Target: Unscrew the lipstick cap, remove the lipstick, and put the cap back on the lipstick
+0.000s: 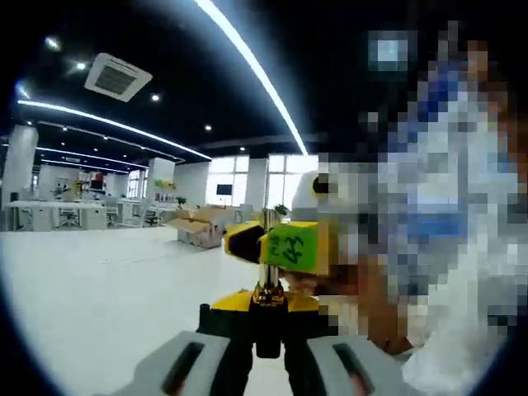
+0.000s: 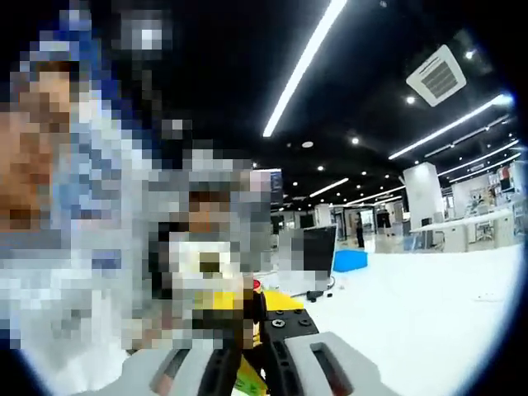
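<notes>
Both grippers are lifted up off the white table (image 1: pixel 91 305) and pointed at each other, so each camera catches the other one head-on.

In the left gripper view, the left gripper (image 1: pixel 268 351) has its two grey jaws coming up from 6 o'clock, pulled in tight on a dark tube, the lipstick (image 1: pixel 268 318), which stands just below the middle with its gold collar toward 12 o'clock. Right behind it, at about 1 o'clock from the lipstick, sits the other gripper's yellow body with a green label (image 1: pixel 290 246) stuck on it.

In the right gripper view, the right gripper (image 2: pixel 246 363) rises from 6 o'clock, jaws close together on something dark and slim with a bit of red at its top end. Can't honestly tell if that's the cap or the other end of the lipstick, it's too small and partly behind the mosaic. The jaws look clamped on it either way.

Background is a big open office: a long ceiling light strip (image 1: pixel 247 66) running toward 11 o'clock, cardboard boxes (image 1: pixel 198 224) at about 9 o'clock of the lipstick, a blue bin (image 2: pixel 350 260) toward 2 o'clock in the right gripper view.
</notes>
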### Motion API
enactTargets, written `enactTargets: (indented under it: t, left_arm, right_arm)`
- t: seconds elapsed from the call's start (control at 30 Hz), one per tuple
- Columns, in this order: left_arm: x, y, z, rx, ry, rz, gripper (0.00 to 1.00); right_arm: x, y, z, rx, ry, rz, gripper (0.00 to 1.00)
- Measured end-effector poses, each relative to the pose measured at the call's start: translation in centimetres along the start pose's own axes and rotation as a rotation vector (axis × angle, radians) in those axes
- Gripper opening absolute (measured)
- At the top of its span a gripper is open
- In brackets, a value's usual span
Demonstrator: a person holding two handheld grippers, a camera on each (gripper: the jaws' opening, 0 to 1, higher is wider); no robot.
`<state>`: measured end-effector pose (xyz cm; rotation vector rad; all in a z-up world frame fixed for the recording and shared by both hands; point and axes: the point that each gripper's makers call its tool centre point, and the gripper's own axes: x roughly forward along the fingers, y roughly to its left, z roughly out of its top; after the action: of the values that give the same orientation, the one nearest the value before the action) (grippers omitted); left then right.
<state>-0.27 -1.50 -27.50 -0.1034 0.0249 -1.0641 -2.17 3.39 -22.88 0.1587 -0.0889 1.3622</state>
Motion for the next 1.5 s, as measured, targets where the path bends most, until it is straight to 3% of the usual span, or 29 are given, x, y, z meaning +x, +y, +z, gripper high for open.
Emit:
enactTargets:
  t: [0.17, 0.37, 0.43, 0.57, 0.63, 0.67, 0.7, 0.9, 0.97, 1.1, 1.3, 1.5]
  left_arm:
    - [-0.1, 0.3, 0.8, 0.078, -0.053, 0.112, 0.13]
    - [-0.1, 0.1, 0.9, 0.085, -0.041, 0.069, 0.15]
    - [0.0, -0.6, 0.3, 0.047, -0.004, 0.01, 0.26]
    - [-0.2, -1.6, 0.8, -0.025, -0.021, -0.106, 0.39]
    - [-0.5, -2.6, 0.7, -0.102, -0.009, -0.212, 0.45]
    - [-0.8, -3.9, 0.8, -0.185, -0.009, -0.333, 0.48]
    - [-1.2, -4.6, 0.8, -0.253, -0.002, -0.406, 0.52]
    - [-2.3, -5.6, 3.0, -0.422, -0.129, -0.626, 0.47]
    - [-2.5, -5.6, 3.3, -0.484, -0.151, -0.67, 0.44]
    - [-2.1, -5.0, 2.9, -0.516, -0.162, -0.68, 0.36]
    - [-2.2, -4.8, 3.3, -0.637, -0.204, -0.772, 0.3]
    - [-2.1, -4.5, 3.0, -0.632, -0.212, -0.789, 0.17]
  right_arm:
    - [-0.1, 0.0, 0.6, -0.028, -0.034, -0.009, 0.05]
    - [-0.3, 0.1, 0.9, -0.029, -0.046, -0.002, 0.05]
    - [-0.6, 0.2, 1.3, -0.009, -0.065, 0.014, 0.05]
    - [-1.1, 0.8, 2.4, 0.031, -0.114, 0.06, 0.05]
    - [-1.4, 1.0, 2.8, 0.045, -0.132, 0.079, 0.05]
    - [-1.5, 1.2, 3.0, 0.055, -0.141, 0.092, 0.05]
    - [-1.5, 1.7, 3.0, 0.063, -0.15, 0.106, 0.05]
    - [-1.3, 3.5, 3.6, 0.131, -0.184, 0.206, 0.06]
    - [-1.2, 3.8, 3.8, 0.147, -0.195, 0.229, 0.06]
    - [-1.0, 4.1, 3.8, 0.162, -0.204, 0.24, 0.06]
    - [-0.9, 4.2, 3.7, 0.194, -0.223, 0.25, 0.06]
    - [-0.8, 3.8, 3.4, 0.206, -0.214, 0.244, 0.06]
